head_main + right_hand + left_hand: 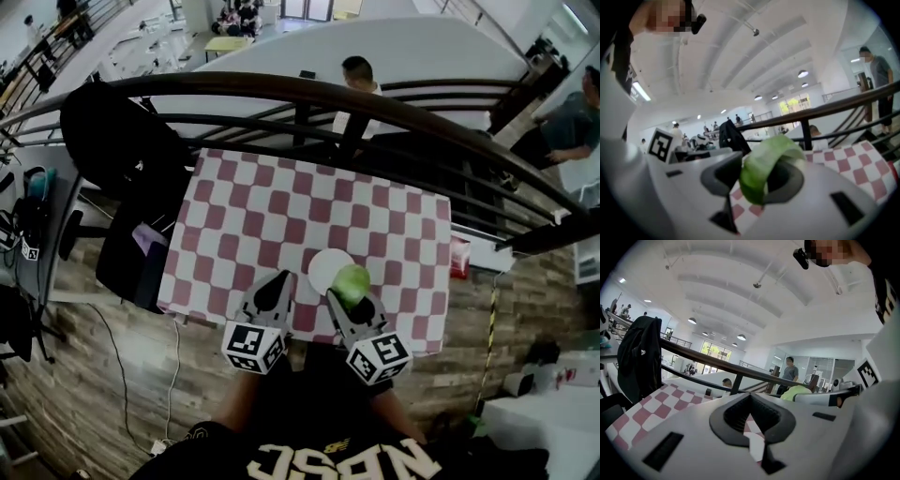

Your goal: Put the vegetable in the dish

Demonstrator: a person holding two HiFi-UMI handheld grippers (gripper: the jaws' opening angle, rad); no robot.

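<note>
A pale green leafy vegetable (353,281) is clamped between the jaws of my right gripper (352,292), which hangs over the near edge of the checkered table (281,211). In the right gripper view the vegetable (764,161) curls across the gap of that gripper (759,180). A white round dish (324,267) lies on the cloth just left of the vegetable and partly behind it. My left gripper (278,286) is left of the dish, shut with nothing in it. In the left gripper view that gripper (751,401) has its jaws together, and the vegetable (799,391) shows to the right.
A black jacket (122,141) hangs over a chair at the table's left. A dark curved railing (375,101) runs behind the table's far edge. A red item (459,255) sits off the table's right side. People stand and sit beyond the railing.
</note>
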